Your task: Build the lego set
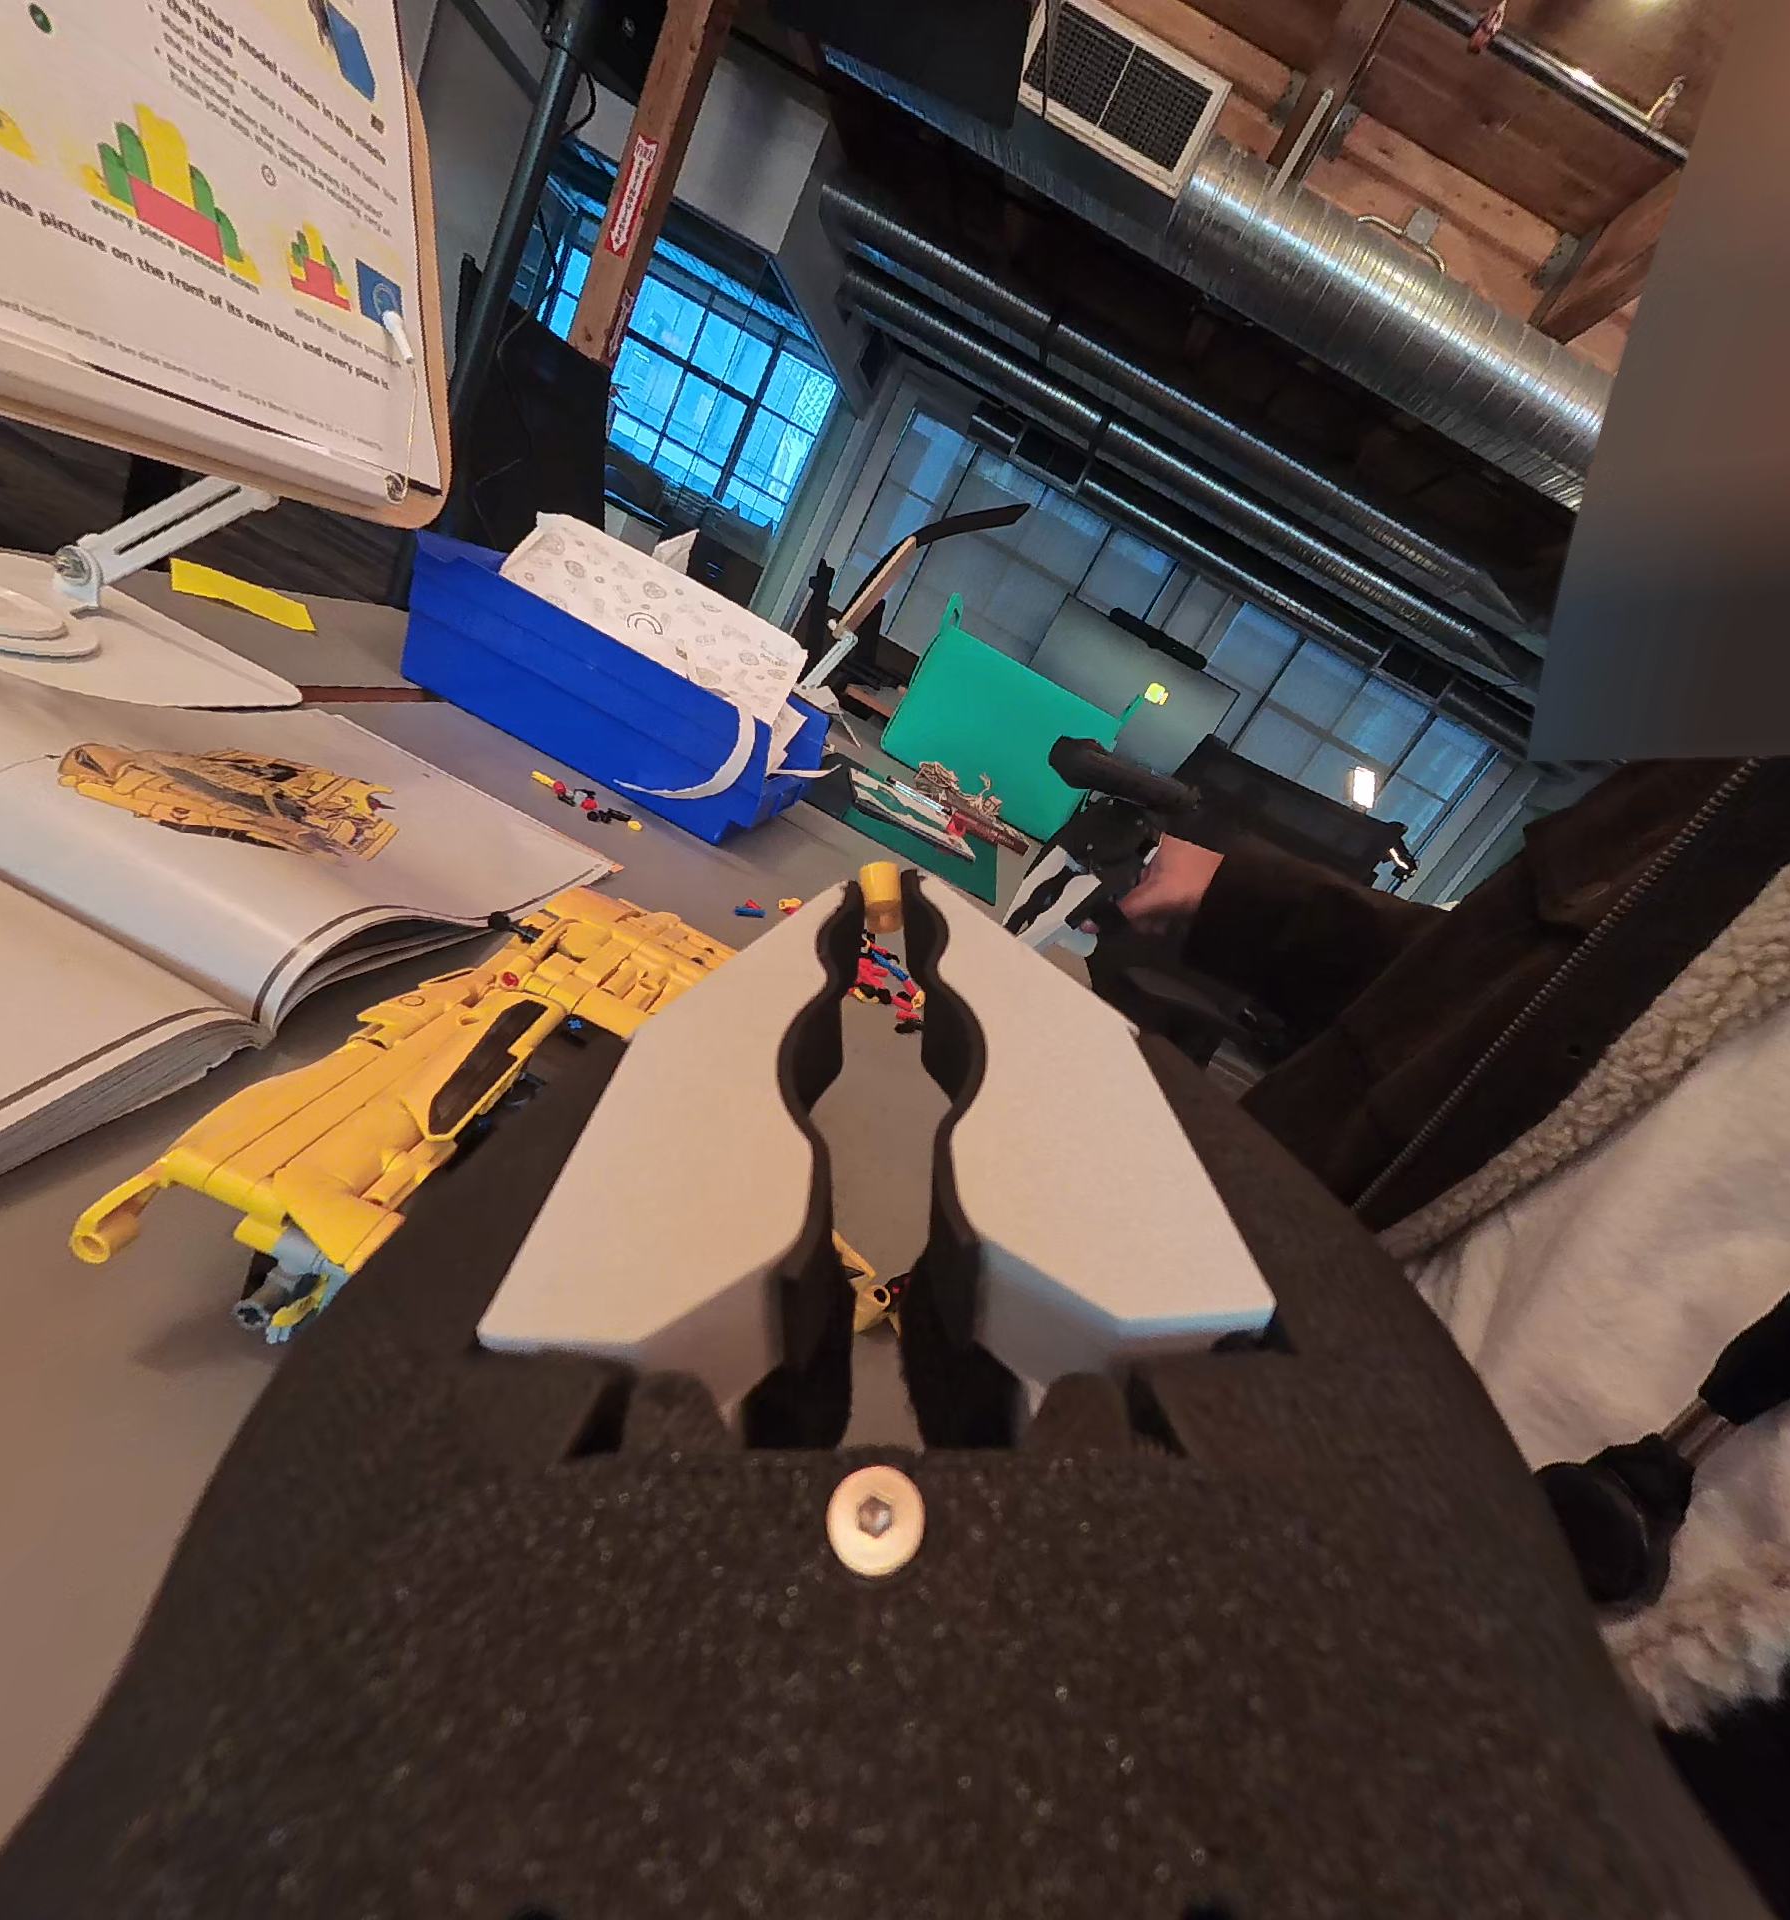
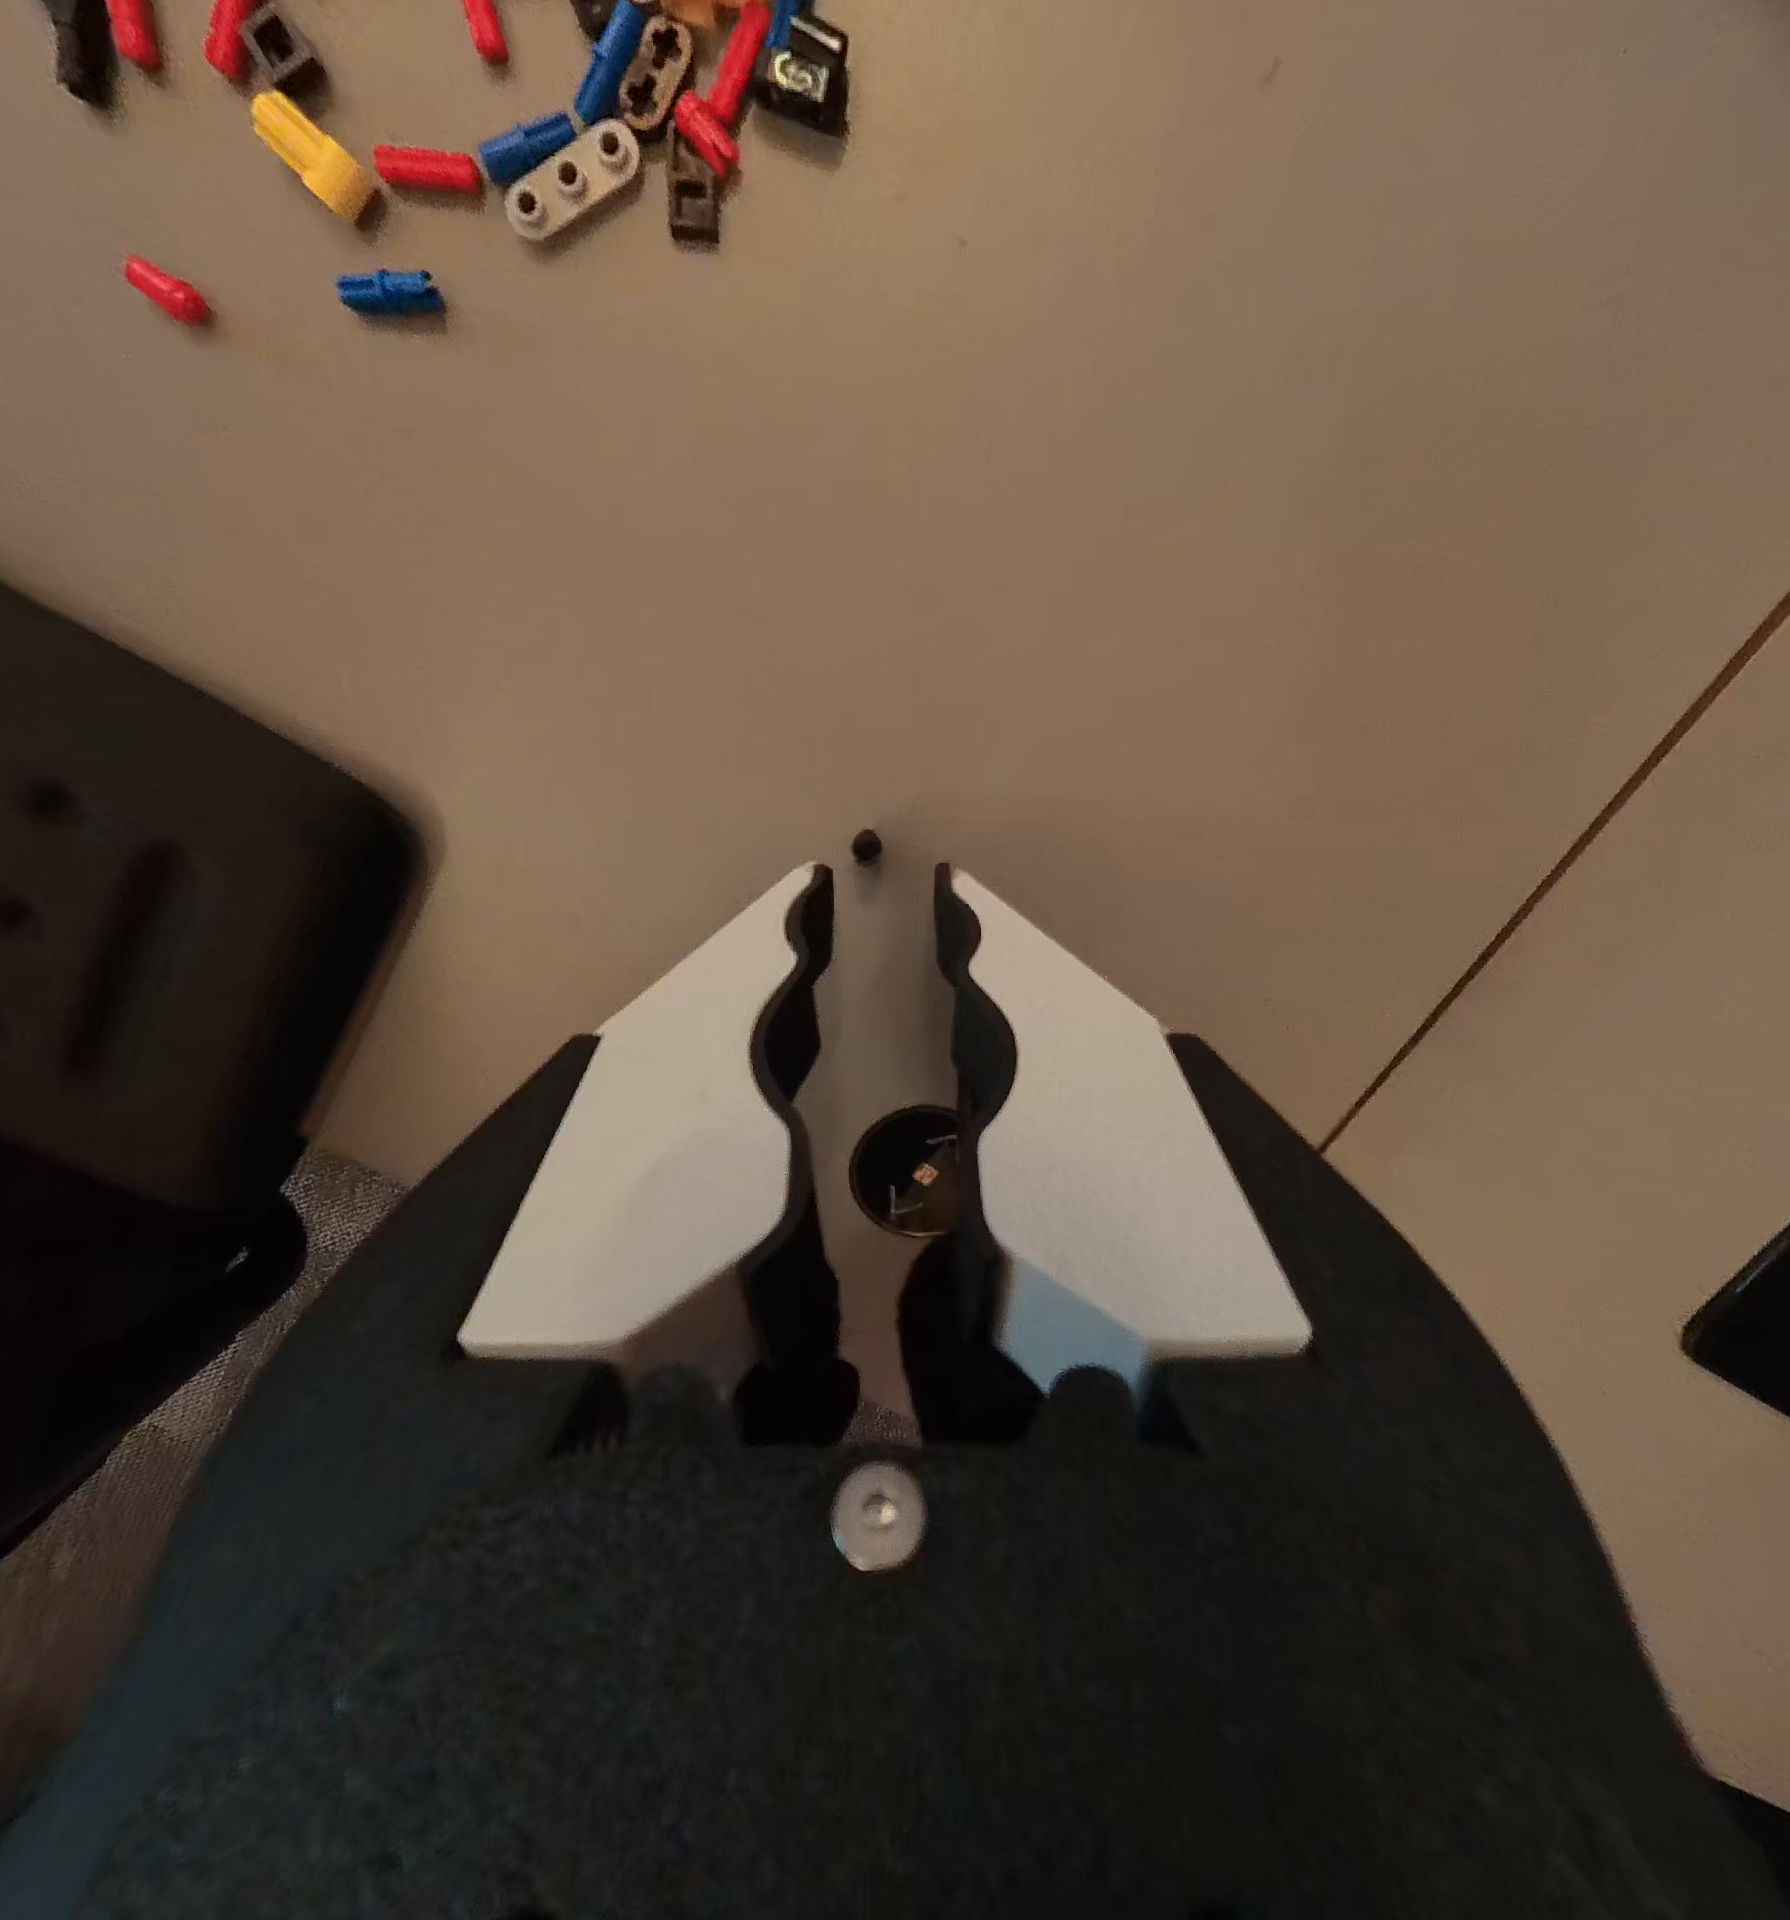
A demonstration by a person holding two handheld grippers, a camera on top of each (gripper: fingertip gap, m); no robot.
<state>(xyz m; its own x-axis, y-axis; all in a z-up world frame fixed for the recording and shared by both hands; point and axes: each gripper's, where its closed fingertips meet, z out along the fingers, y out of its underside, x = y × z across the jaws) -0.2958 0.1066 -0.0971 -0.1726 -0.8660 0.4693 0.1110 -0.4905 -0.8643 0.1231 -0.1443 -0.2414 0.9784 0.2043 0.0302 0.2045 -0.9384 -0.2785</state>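
My left gripper (image 1: pixel 883 896) is shut on a small yellow cylindrical piece (image 1: pixel 882 897), held at its fingertips above the table. A large yellow lego model (image 1: pixel 423 1081) lies on the table to its left. My right gripper (image 2: pixel 884 883) is open and empty, pointing down at the table; a tiny black piece (image 2: pixel 866 846) lies just beyond its fingertips. A scatter of red, blue, yellow, grey and black small pieces (image 2: pixel 558 135) lies farther off at the top left. The right gripper also shows in the left wrist view (image 1: pixel 1062 909), held in a hand.
An open instruction book (image 1: pixel 216 862) lies left of the model. A blue bin (image 1: pixel 600 686) with paper stands behind, an instruction board (image 1: pixel 174 208) on a stand at top left. A dark chair (image 2: pixel 132 935) is at left, a table seam (image 2: pixel 1587 842) at right. A person in a fleece jacket (image 1: pixel 1597 1195) is close on the right. My hands' fingertips stand some 50 centimetres from each other.
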